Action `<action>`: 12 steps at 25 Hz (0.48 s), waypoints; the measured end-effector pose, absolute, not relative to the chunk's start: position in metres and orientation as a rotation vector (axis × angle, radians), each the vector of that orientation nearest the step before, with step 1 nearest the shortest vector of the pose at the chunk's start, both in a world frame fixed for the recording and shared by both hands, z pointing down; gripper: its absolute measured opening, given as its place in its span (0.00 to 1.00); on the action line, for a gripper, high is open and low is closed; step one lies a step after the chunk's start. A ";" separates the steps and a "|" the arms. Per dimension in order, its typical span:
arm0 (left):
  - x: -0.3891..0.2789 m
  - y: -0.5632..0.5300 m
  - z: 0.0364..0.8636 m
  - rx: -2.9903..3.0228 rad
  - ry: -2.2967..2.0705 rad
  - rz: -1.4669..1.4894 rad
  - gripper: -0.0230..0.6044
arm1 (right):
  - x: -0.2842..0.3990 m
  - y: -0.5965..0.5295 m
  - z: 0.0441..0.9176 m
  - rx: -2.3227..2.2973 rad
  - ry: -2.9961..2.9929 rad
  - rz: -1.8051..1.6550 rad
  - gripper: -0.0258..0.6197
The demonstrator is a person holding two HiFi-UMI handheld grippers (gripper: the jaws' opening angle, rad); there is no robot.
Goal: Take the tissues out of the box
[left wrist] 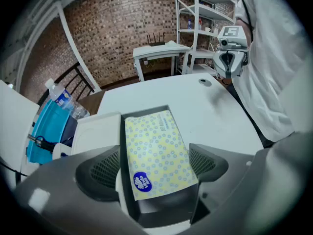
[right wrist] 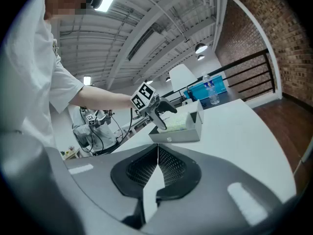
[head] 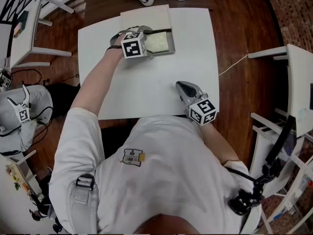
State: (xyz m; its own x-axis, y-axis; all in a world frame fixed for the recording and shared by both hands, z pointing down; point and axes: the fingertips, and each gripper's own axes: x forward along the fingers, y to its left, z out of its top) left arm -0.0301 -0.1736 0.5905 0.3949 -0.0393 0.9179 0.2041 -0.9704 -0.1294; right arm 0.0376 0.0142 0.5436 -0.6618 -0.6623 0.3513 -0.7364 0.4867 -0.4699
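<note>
Left gripper (left wrist: 155, 164): jaws fully spread, pointing steeply down, one on each side of the tissue pack (left wrist: 155, 141); no grip visible; the pack lies inside the open box (left wrist: 161, 208) at the far side of the white table (head: 146, 89); right gripper (right wrist: 157, 169): jaws closed together, empty, over the table's near edge, well apart from the box.

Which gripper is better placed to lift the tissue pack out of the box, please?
Left. The left gripper hangs over the box with open jaws either side of the tissue pack. The right gripper is shut and sits apart from the box, by the near edge of the table.
</note>
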 end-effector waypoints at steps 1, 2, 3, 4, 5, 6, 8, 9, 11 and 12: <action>-0.029 -0.176 0.596 -2.432 -0.159 -1.637 0.72 | 0.046 0.012 0.545 1.237 -2.596 0.919 0.04; -0.028 -0.178 0.601 -2.437 -0.169 -1.663 0.72 | 0.053 0.010 0.547 1.244 -2.591 0.923 0.04; -0.027 -0.180 0.605 -2.446 -0.175 -1.684 0.72 | 0.061 0.007 0.549 1.251 -2.587 0.926 0.04; -0.027 -0.182 0.607 -2.459 -0.177 -1.697 0.72 | 0.067 0.003 0.551 1.259 -2.584 0.930 0.04; -0.027 -0.184 0.609 -2.474 -0.178 -1.705 0.72 | 0.072 -0.001 0.553 1.266 -2.581 0.934 0.04; -0.026 -0.185 0.610 -2.490 -0.179 -1.707 0.72 | 0.075 -0.004 0.554 1.272 -2.580 0.939 0.04; -0.025 -0.188 0.610 -2.517 -0.180 -1.697 0.71 | 0.078 -0.011 0.556 1.277 -2.581 0.948 0.04; -0.023 -0.188 0.609 -2.526 -0.180 -1.689 0.71 | 0.078 -0.014 0.556 1.276 -2.584 0.951 0.04; -0.022 -0.188 0.607 -2.540 -0.183 -1.687 0.71 | 0.076 -0.019 0.555 1.269 -2.594 0.953 0.04; -0.022 -0.187 0.607 -2.546 -0.184 -1.690 0.71 | 0.074 -0.022 0.554 1.265 -2.599 0.950 0.04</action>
